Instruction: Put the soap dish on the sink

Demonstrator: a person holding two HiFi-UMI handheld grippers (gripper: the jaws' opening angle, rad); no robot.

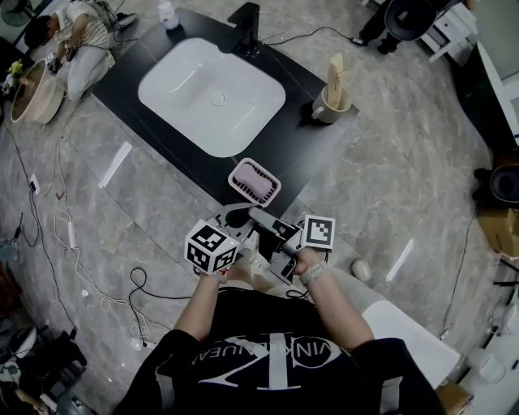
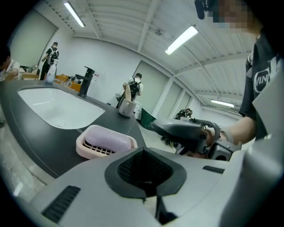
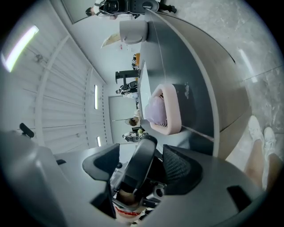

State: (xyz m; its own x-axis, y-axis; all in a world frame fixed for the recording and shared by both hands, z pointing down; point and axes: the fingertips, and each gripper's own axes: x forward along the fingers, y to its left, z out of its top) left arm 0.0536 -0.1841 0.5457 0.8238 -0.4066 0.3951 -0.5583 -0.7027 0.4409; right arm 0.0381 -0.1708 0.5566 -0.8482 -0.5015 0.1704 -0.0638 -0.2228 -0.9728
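The pink soap dish [image 1: 255,181] with a lilac soap bar in it stands on the front corner of the black counter [image 1: 312,150], beside the white sink basin [image 1: 212,96]. Both grippers hover over the floor just in front of that corner, close together, apart from the dish. The left gripper [image 1: 236,217] points at the dish [image 2: 105,142]; its jaws [image 2: 144,170] are shut and hold nothing. My right gripper [image 1: 259,215] lies on its side with its jaws [image 3: 142,166] open. Part of the left gripper shows through that gap, and the dish [image 3: 166,111] lies beyond.
A black faucet [image 1: 247,28] stands behind the basin, and a bottle [image 1: 168,14] at the back left corner. A beige cup [image 1: 332,104] with a stick in it stands at the counter's right. Cables [image 1: 65,235] trail over the marble floor at the left. A person [image 1: 81,36] sits at the far left.
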